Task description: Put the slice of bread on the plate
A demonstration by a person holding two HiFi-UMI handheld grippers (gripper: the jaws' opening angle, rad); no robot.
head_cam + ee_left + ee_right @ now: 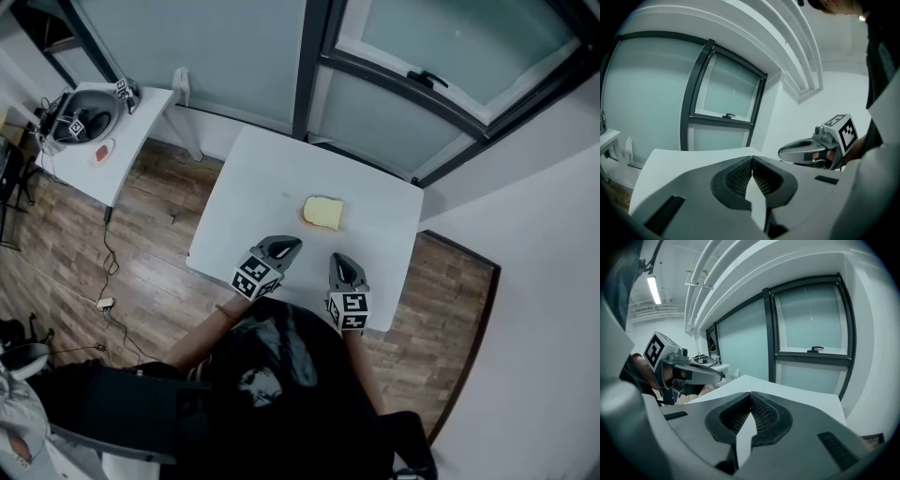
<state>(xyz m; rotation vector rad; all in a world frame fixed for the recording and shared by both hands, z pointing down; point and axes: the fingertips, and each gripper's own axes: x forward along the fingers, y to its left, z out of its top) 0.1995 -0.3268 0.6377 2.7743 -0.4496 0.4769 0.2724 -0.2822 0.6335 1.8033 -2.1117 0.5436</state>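
Note:
A pale yellow slice of bread lies near the middle of the white table, on a low plate of which only a brownish rim shows at its left. Both grippers hover over the table's near edge, short of the bread. My left gripper is shut and empty, its jaws meeting tip to tip. My right gripper is likewise shut with nothing between its jaws. Each gripper shows in the other's view: the right gripper and the left gripper. The bread is hidden in both gripper views.
A glazed wall with dark frames runs behind the table. A smaller white side table at the far left carries a round bowl and marked devices. Wooden floor with a cable lies left of the table. The person's dark top fills the bottom.

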